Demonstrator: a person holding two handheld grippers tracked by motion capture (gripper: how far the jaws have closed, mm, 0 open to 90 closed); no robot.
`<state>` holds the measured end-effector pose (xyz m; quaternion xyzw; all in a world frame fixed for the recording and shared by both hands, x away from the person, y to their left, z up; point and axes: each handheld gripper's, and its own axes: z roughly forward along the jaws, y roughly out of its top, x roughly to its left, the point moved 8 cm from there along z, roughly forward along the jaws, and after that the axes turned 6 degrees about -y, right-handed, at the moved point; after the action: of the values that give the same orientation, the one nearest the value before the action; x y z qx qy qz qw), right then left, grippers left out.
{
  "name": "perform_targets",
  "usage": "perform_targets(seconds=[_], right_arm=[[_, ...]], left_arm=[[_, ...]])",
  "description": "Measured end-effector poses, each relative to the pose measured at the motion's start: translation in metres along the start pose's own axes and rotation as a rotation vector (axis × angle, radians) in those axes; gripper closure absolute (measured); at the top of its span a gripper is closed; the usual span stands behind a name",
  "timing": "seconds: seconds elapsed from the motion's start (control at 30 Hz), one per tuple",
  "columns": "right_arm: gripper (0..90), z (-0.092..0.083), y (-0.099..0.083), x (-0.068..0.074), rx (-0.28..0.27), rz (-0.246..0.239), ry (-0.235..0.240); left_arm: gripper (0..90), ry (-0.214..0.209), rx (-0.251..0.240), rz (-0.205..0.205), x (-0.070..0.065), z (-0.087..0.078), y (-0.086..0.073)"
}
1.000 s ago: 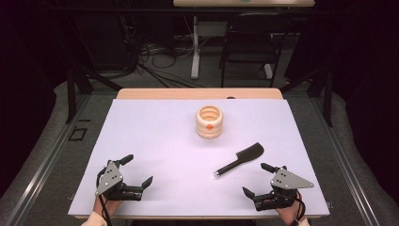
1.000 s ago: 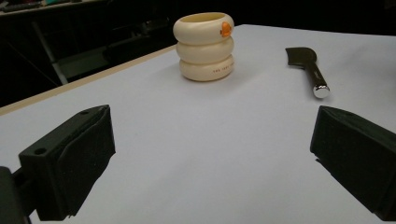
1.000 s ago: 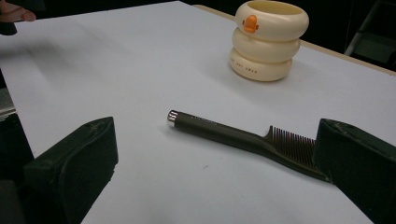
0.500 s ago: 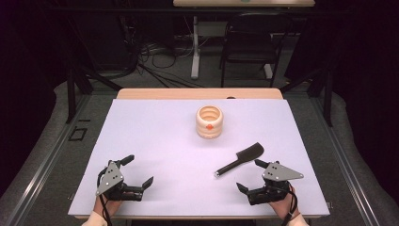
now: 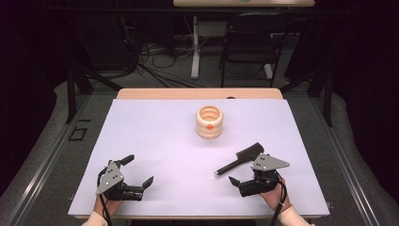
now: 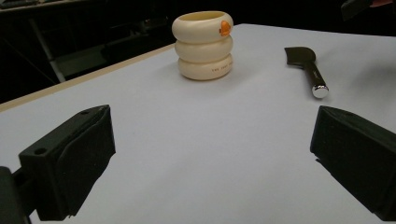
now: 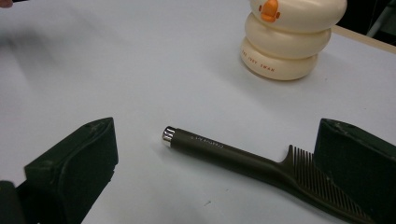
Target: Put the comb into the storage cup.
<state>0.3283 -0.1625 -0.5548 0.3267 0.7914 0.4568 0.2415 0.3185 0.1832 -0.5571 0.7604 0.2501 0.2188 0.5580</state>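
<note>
A black comb (image 5: 240, 159) lies on the pale table sheet, right of centre, its metal-capped handle end toward the near left. My right gripper (image 5: 241, 172) is open just behind it. In the right gripper view the comb (image 7: 219, 149) lies across the gap between the wide-apart jaws of the right gripper (image 7: 219, 140), its teeth next to the right jaw. A cream ringed holder (image 5: 209, 121) with an orange duck mark stands upright at mid-table. My left gripper (image 5: 138, 170) rests open at the near left, and the left gripper (image 6: 212, 140) faces the holder (image 6: 203, 44) and comb (image 6: 308, 67).
The pale sheet (image 5: 155, 127) covers most of the table, with a wooden strip (image 5: 197, 93) along the far edge. A dark chair (image 5: 249, 37) and floor cables (image 5: 155, 66) lie beyond the table.
My right gripper has moved left and slightly forward, closing in on the comb's handle. The left gripper, comb and holder have stayed put.
</note>
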Motion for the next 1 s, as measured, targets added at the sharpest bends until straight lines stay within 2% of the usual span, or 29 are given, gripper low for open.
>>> perform_targets(seconds=[0.3, 0.73, 0.83, 1.0], right_arm=[[0.0, 0.016, 0.007, -0.002, 0.044, -0.004, 0.012], [0.0, 0.038, 0.007, -0.001, 0.109, 0.023, 0.035], [0.0, 0.042, 0.009, 0.000, 0.113, 0.025, 0.033], [0.0, 0.049, 0.014, 0.003, 0.109, 0.014, 0.061]], left_arm=[[0.1, 0.002, 0.000, -0.003, 0.001, 0.000, 0.000], [0.1, 0.009, 0.009, -0.005, 0.001, 0.000, -0.001], [0.1, 0.009, 0.006, -0.001, 0.001, -0.001, 0.000], [0.1, 0.009, 0.011, -0.004, 0.000, 0.000, 0.000]])
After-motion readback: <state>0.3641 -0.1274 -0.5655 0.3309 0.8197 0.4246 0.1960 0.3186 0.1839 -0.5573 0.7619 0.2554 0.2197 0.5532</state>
